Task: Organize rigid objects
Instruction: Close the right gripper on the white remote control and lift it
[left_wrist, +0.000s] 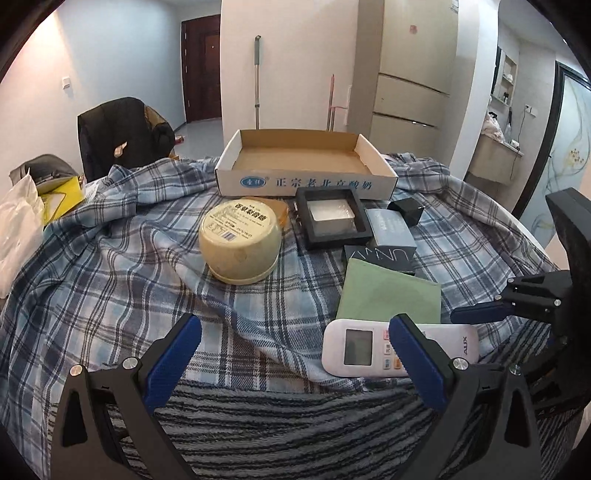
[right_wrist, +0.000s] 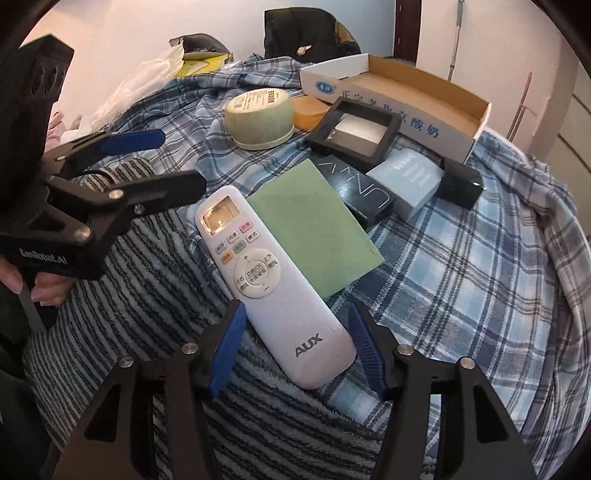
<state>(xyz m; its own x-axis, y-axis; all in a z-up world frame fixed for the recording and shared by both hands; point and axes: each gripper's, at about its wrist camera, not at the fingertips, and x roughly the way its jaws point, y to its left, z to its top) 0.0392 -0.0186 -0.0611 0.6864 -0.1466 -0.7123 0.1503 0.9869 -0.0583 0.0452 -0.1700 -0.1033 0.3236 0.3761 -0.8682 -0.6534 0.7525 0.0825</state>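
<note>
A white AUX remote lies across the striped blanket and the plaid cloth, beside a green card. My right gripper straddles the remote's lower end; its blue pads stand just off both sides, so it is open. The left gripper hovers open over the cloth with nothing between its fingers, its right finger in front of the remote. Further back lie a cream round tub, an orange lid, a black frame box, three small boxes and an open cardboard tray.
A plaid cloth covers the table and a striped fleece blanket lies at the near edge. A chair with a dark jacket stands behind on the left, next to a plastic bag. A hand holds the left gripper.
</note>
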